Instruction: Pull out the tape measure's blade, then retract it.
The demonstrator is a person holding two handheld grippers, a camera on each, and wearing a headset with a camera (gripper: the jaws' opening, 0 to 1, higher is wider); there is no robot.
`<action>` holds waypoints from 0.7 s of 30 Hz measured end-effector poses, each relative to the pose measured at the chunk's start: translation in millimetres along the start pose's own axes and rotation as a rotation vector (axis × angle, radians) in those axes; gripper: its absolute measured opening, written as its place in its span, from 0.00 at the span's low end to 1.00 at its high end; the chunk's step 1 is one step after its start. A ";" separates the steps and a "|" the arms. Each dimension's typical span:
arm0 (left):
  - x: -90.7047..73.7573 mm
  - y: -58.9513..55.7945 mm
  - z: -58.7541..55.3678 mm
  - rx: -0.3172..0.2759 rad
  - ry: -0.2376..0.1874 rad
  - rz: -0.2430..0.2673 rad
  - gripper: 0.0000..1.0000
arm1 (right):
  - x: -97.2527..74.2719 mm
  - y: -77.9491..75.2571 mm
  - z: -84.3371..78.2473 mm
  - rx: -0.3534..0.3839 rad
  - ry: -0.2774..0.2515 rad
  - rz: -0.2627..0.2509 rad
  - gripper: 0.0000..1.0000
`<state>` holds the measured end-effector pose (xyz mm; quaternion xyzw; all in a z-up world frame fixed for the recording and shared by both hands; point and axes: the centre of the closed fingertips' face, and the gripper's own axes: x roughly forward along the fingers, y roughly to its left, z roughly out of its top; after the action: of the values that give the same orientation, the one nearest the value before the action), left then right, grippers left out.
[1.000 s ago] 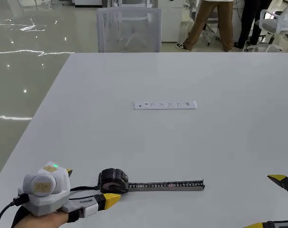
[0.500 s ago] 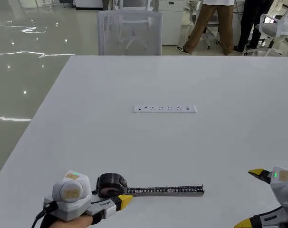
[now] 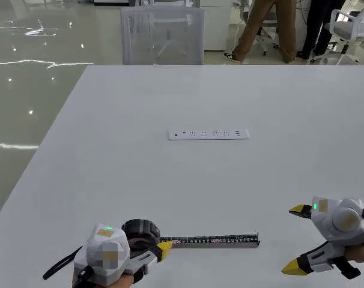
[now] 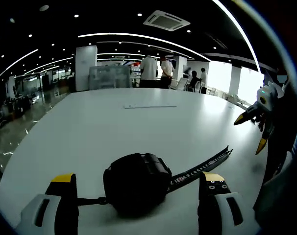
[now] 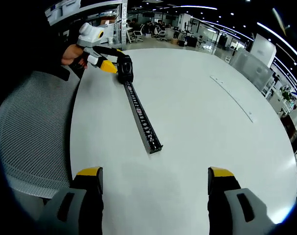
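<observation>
Tape measure (image 3: 141, 230) sits near the front edge of the table (image 3: 110, 150), its black case resting on the white top and its blade (image 3: 215, 241) drawn out flat toward the right. The left gripper (image 3: 151, 245) reaches in low from the person's side, about level with the tabletop. In the left gripper view the case lies between its two yellow-tipped jaws with a gap on each side — spread apart, gripping nothing. The right gripper (image 3: 295, 239) is held well to the right of the blade's end and turned inward to face it. Its jaws are wide, with bare table between them — one tip above the other in the head view. A white power strip (image 3: 208, 133) lies mid-table, well apart from both.
</observation>
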<state>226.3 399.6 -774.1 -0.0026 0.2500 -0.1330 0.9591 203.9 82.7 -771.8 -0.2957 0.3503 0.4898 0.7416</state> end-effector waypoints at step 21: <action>7.3 -0.1 -4.9 -0.050 -0.014 0.000 1.00 | 55.8 -3.9 19.4 -0.181 0.093 0.175 0.53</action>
<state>230.0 397.9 -781.9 -0.0274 0.2464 -0.1265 0.9605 227.2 125.4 -805.3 -0.3520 0.3633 0.5679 0.6493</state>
